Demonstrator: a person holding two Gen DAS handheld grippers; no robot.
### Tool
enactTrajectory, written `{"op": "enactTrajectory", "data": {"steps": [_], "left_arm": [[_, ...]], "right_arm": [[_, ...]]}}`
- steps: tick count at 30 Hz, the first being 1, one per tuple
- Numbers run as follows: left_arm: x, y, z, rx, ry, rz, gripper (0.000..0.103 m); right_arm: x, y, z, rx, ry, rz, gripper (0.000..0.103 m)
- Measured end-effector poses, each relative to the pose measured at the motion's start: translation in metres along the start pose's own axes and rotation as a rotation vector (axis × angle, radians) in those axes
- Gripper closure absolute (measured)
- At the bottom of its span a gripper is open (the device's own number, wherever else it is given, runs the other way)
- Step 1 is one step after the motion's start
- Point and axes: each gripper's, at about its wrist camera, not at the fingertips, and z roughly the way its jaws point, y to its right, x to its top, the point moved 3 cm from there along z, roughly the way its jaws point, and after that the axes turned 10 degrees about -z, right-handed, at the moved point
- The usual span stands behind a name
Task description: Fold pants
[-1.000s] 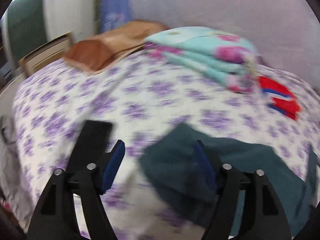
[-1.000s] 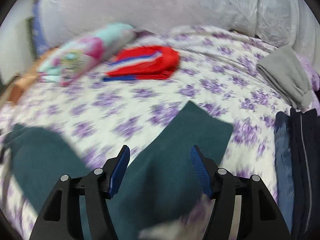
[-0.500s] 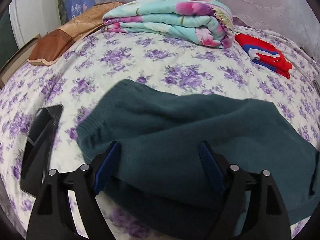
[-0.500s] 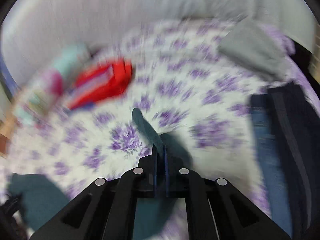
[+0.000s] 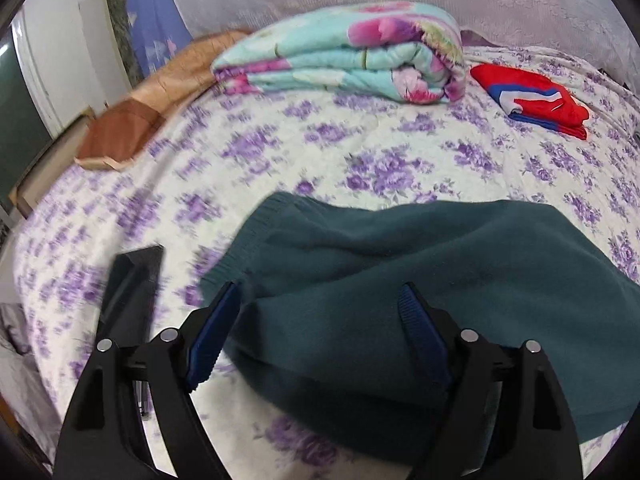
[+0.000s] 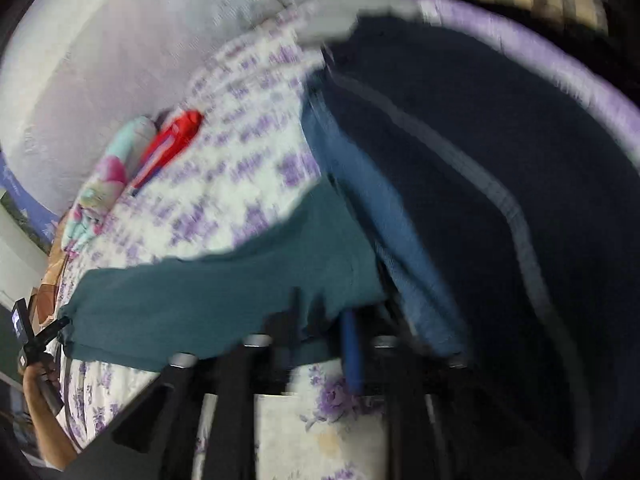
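Note:
Dark teal pants [image 5: 420,280] lie folded over on a bed with a purple-flowered cover [image 5: 320,152]. My left gripper [image 5: 320,312] is open, its blue-padded fingers [image 5: 214,326] spread above the waistband end of the pants, holding nothing. In the right wrist view, which is blurred, my right gripper [image 6: 320,320] is shut on the far end of the teal pants [image 6: 224,296], which stretch away to the left.
A folded floral quilt [image 5: 348,64], a red garment [image 5: 528,100] and a brown cushion [image 5: 132,124] lie at the back. A black phone-like slab [image 5: 132,284] lies left of the pants. Blue jeans [image 6: 372,216] and dark navy clothing [image 6: 500,168] lie to the right.
My right gripper closed on the pant leg end and swung it over the pants, with the view rolling. My left gripper moved in over the waistband and stayed open.

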Motion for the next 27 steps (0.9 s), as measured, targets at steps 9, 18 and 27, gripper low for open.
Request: {"op": "enactTrajectory", "data": {"steps": [9,18,27], "left_arm": [[-0.014,0.013,-0.018,-0.027,-0.003,0.018,0.024],[-0.029,0.028,-0.022,-0.069,-0.016,0.05,0.023],[-0.029,0.025,-0.004,-0.065,-0.095,0.006,0.022]], "right_arm": [[0.029,-0.021,0.018,-0.174,0.089,-0.153,0.061],[0.039,-0.011,0.078,-0.21,-0.099,-0.283,0.086],[0.033,0.002,0.072,-0.338,-0.077,-0.303,0.092]]}}
